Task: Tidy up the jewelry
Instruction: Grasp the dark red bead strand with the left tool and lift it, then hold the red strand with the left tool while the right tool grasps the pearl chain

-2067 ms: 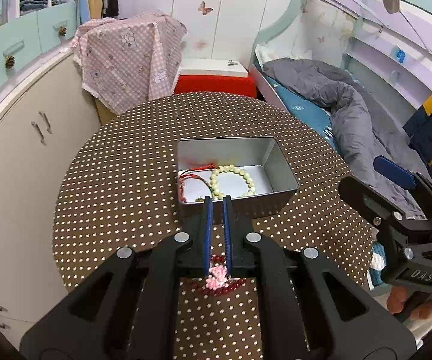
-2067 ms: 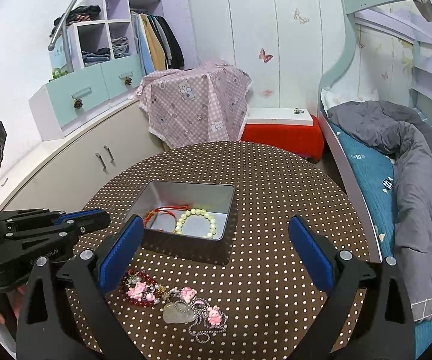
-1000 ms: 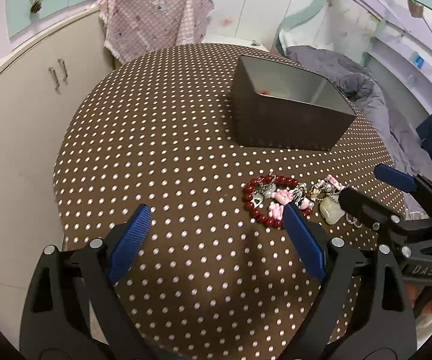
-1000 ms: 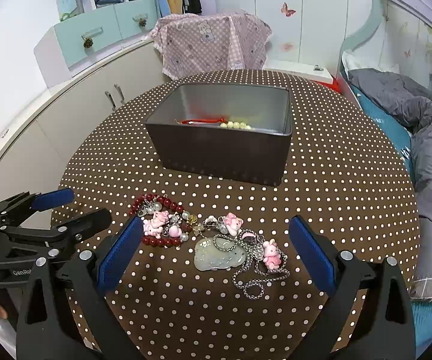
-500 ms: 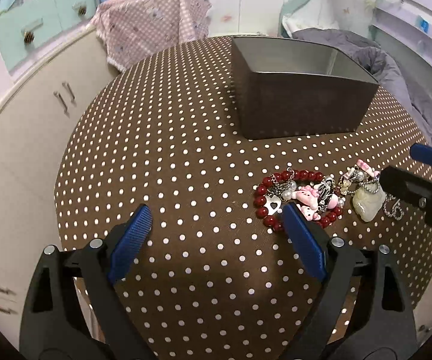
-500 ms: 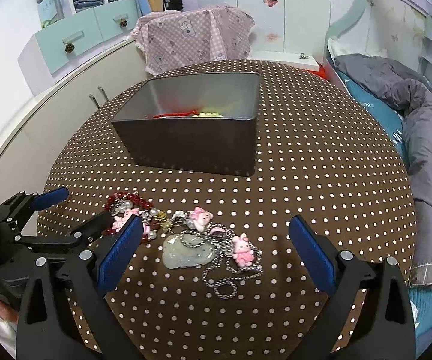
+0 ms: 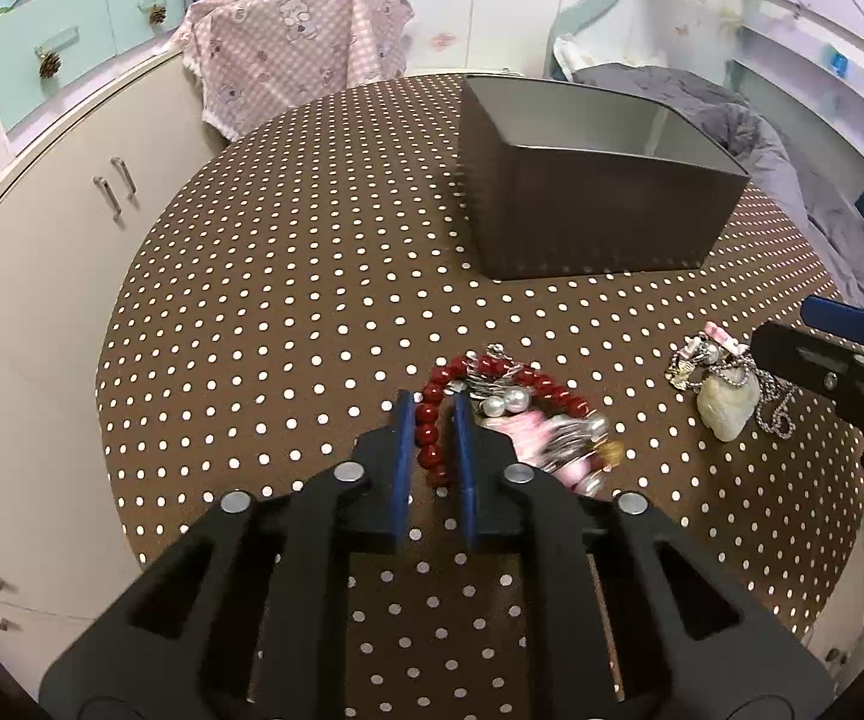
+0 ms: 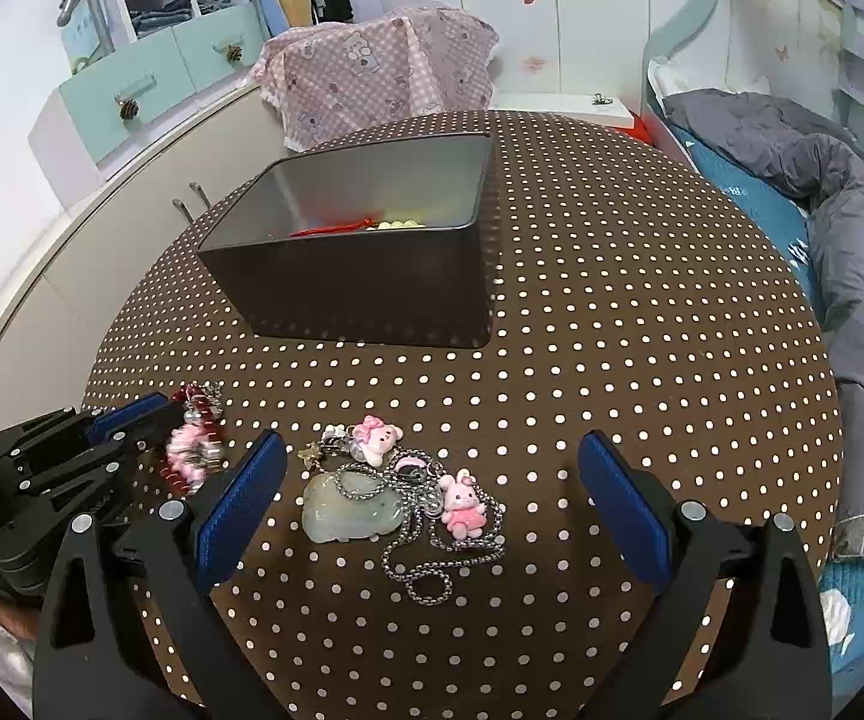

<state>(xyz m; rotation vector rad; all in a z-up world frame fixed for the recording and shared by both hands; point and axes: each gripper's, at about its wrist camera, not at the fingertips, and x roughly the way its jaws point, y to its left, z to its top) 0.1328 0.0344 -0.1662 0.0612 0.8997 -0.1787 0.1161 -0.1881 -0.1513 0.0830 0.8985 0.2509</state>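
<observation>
My left gripper (image 7: 432,414) is shut on the red bead bracelet (image 7: 429,432), which carries pink and silver charms, at the near part of the table. The bracelet also shows in the right wrist view (image 8: 195,450), between the left gripper's fingers. My right gripper (image 8: 426,498) is open, its fingers either side of a chain necklace with a pale jade pendant (image 8: 351,507) and pink bunny charms (image 8: 462,507). That pendant shows in the left wrist view (image 7: 726,408) too. The grey metal box (image 8: 366,294) holds a red cord and pale green beads.
The round table with a brown polka-dot cloth (image 8: 612,312) has cabinets (image 7: 60,240) to its left. A bed with a grey duvet (image 8: 840,192) is at its right. A chair draped in pink cloth (image 8: 384,72) stands behind.
My left gripper moved in and closed on the red bead bracelet, pulling it away from the necklace. The right gripper dropped lower towards the chain necklace and stays open.
</observation>
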